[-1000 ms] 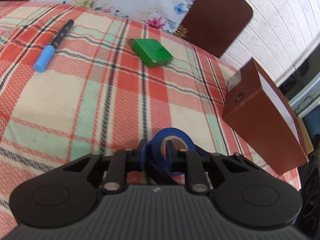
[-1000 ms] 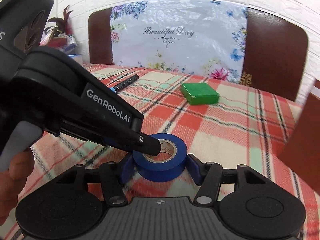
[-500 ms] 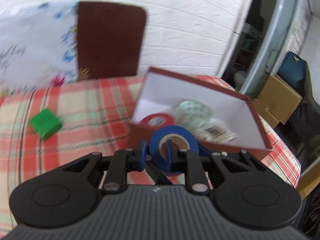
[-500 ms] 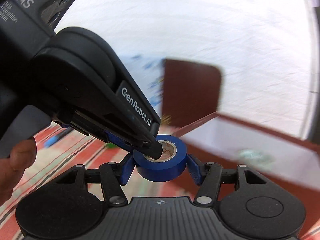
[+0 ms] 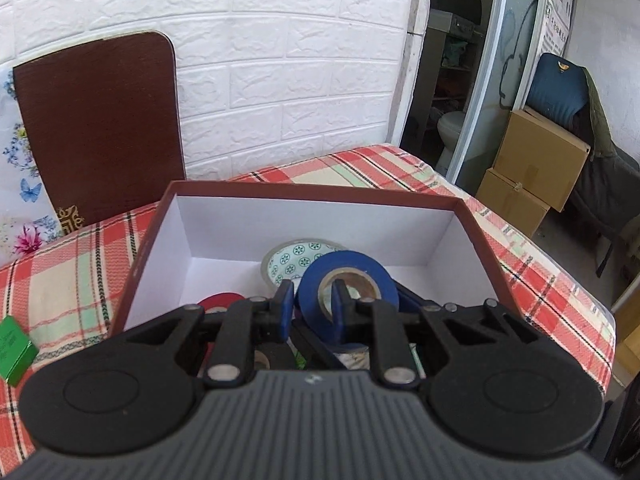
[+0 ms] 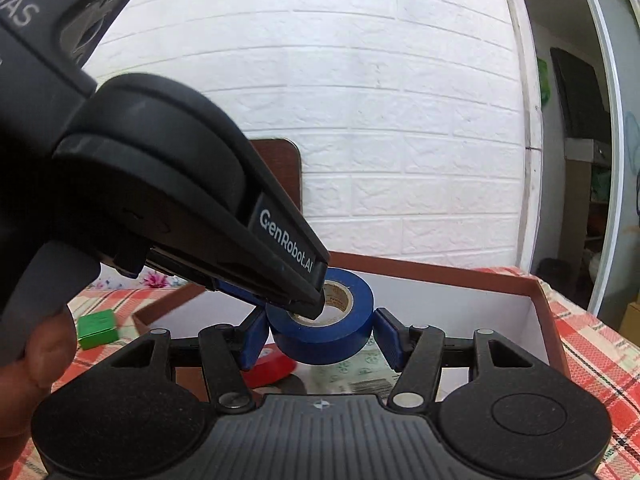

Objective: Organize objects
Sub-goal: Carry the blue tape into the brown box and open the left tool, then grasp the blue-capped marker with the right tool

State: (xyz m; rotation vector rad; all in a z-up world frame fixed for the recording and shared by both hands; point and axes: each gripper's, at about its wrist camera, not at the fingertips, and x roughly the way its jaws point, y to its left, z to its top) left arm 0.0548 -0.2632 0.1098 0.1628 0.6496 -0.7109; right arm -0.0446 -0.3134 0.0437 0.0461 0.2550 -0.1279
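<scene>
Now both grippers' fingers clench the blue tape roll (image 5: pixel 347 285) above the open box (image 5: pixel 320 216), no longer over tablecloth.

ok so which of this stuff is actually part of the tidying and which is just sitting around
Part of the job:
- blue tape roll, pinched by the left gripper, right gripper around it
- brown box
- red tape roll and patterned tape roll inside it
- green box on the table

Lying about:
- cardboard boxes
- chair back

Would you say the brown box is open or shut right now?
Open: the brown box has no lid on, and its white inside shows a red tape roll.
</scene>
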